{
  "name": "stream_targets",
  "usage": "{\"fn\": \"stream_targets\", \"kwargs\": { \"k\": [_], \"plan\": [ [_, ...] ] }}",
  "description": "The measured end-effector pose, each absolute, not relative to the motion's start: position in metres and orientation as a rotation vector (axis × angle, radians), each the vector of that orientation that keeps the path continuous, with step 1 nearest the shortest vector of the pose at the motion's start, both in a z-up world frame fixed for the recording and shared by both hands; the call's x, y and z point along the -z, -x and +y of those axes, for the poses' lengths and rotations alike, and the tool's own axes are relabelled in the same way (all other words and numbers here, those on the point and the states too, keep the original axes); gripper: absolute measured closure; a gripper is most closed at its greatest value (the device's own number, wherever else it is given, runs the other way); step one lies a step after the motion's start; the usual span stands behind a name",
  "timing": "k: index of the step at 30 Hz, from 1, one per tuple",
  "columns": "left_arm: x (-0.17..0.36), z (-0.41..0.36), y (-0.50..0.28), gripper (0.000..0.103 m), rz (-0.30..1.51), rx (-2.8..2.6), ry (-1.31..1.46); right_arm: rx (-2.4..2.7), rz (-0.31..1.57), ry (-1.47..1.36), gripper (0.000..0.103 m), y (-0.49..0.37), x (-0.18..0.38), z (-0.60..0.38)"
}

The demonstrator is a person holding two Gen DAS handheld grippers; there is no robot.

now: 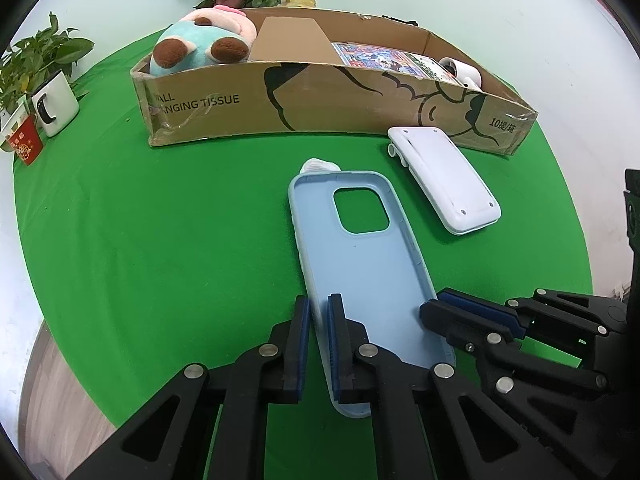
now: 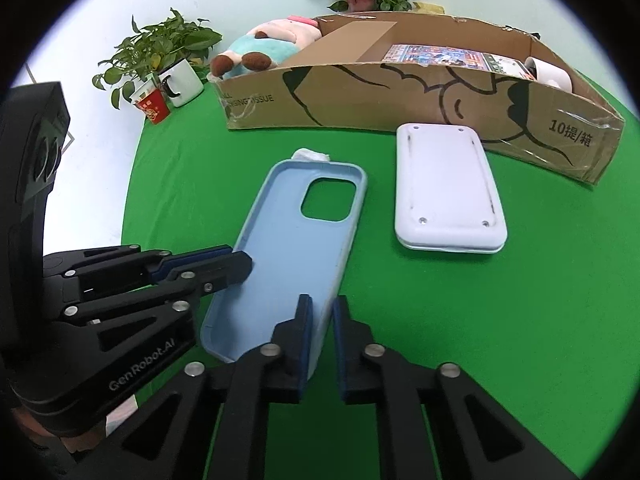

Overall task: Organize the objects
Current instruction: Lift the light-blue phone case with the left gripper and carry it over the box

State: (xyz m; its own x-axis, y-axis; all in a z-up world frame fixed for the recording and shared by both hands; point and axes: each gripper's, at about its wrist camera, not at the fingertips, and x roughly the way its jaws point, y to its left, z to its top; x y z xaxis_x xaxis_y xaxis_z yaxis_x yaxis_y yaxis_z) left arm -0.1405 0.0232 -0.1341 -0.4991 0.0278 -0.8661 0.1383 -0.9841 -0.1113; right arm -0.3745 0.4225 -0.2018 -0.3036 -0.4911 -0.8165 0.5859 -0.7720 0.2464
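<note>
- While both tongs are pinching the pale blue phone case, the left gripper is clamping its left wall and the right gripper its right wall.
- The case is lying open-side up mid-desk, on green cloth.
- Risk, as judged: the soft, flexible rim is likely bending, so uneven pulls could be twisting it free.
- A rigid white device is resting near the cardboard box, towards the desk's far edge.
</note>
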Motion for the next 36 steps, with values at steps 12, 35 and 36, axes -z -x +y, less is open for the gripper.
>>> {"fn": "stream_targets", "kwargs": {
  "k": [12,35,36],
  "plan": [
    [0.106,0.019,0.136,0.101,0.251,2.705,-1.381,2.172,0.147,-1.121,0.095,0.366,0.174,0.421],
    [0.008,0.039,0.223,0.101,0.128,2.897,-1.056,2.357,0.107,-0.869,0.096,0.432,0.100,0.441],
    [0.005,0.041,0.228,0.101,0.114,2.903,-1.045,2.364,0.104,-0.865,0.096,0.437,0.098,0.442]
  ]
}}
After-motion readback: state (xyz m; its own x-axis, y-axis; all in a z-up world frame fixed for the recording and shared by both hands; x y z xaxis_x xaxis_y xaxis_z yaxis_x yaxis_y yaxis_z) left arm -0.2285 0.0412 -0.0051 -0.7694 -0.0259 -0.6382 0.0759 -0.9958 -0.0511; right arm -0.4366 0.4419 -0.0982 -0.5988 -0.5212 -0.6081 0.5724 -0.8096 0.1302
